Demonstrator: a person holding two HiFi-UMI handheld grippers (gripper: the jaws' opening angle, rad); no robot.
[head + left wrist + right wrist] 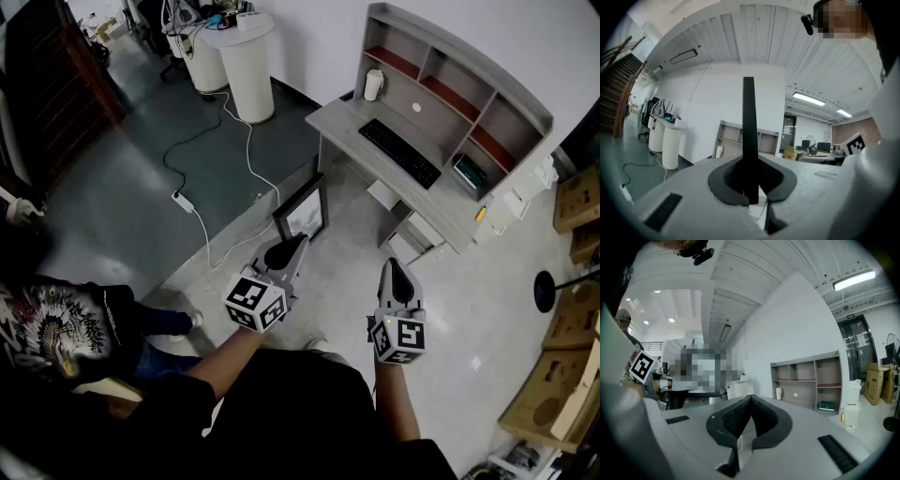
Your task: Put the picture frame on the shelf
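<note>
We hold the thin black rectangular picture frame (303, 212) upright in the left gripper (291, 248), whose jaws are nearly together and pinch the frame's lower edge. In the left gripper view that edge (748, 131) stands as a narrow dark bar straight up between the pads. The right gripper (393, 269) is beside it, its jaws pressed together with nothing between them. The frame hangs above the pale concrete floor (469, 319), in front of the grey desk (347, 122) and well apart from the grey compartmented shelf unit (436, 120) that stands on the desk against the white wall. On the desk lie a black keyboard (400, 153) and, at the far end, a small white container (373, 85). To the left the floor turns dark grey-green (141, 197), and a white cable (225, 234) runs across it past a white power strip (184, 202) toward tall white ribbed cylinders (251, 67). Brown cardboard boxes (562, 375) sit at the right edge, and another person in a black printed shirt (56, 323) stands at our left.
</note>
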